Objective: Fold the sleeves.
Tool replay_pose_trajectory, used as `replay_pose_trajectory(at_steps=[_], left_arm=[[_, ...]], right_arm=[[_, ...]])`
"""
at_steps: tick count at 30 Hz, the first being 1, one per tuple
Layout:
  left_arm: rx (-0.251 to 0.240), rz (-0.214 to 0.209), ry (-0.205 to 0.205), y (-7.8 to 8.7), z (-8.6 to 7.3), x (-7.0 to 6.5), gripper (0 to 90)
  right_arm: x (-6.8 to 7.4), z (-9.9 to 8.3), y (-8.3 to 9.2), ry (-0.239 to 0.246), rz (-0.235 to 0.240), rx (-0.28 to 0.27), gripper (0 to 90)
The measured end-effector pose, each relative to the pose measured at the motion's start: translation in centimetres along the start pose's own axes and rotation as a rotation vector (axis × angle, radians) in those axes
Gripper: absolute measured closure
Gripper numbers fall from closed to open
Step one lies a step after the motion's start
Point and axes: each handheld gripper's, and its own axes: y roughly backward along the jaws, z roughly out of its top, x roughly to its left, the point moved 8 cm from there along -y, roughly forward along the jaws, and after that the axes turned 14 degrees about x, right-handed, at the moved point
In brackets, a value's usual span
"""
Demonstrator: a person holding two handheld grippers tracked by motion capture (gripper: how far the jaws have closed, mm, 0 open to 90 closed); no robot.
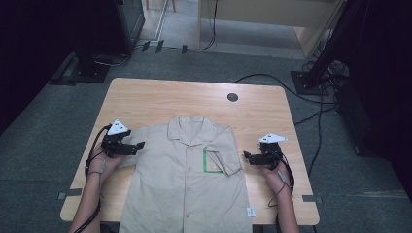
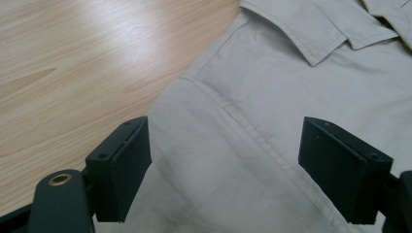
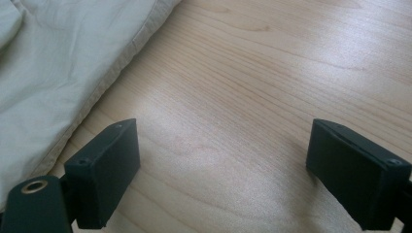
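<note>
while the beige shirt is lying flat, front up, on the wooden table, i am holding my left gripper with jaws spread wide over its shoulder seam, clamping nothing. my right gripper is hovering just beside the folded-in sleeve, jaws wide apart over bare wood, shirt edge by one jaw. green-edged pocket: showing beside that sleeve.
</note>
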Motion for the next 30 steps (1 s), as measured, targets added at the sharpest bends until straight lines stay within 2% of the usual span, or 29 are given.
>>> replay_pose_trajectory(at_steps=[11,15,30], left_arm=[[0.005,0.017,0.011,-0.2,-0.5,0.8,19.5],[-0.011,0.039,-0.009,0.1,-0.6,1.1,19.5],[0.019,0.064,0.026,0.0,-1.9,3.0,19.5]], right_arm=[[0.0,0.0,0.0,0.000,0.000,0.000,11.6],[0.0,0.0,0.0,0.000,0.000,0.000,11.7],[0.0,0.0,0.0,-0.001,-0.001,0.000,11.6]])
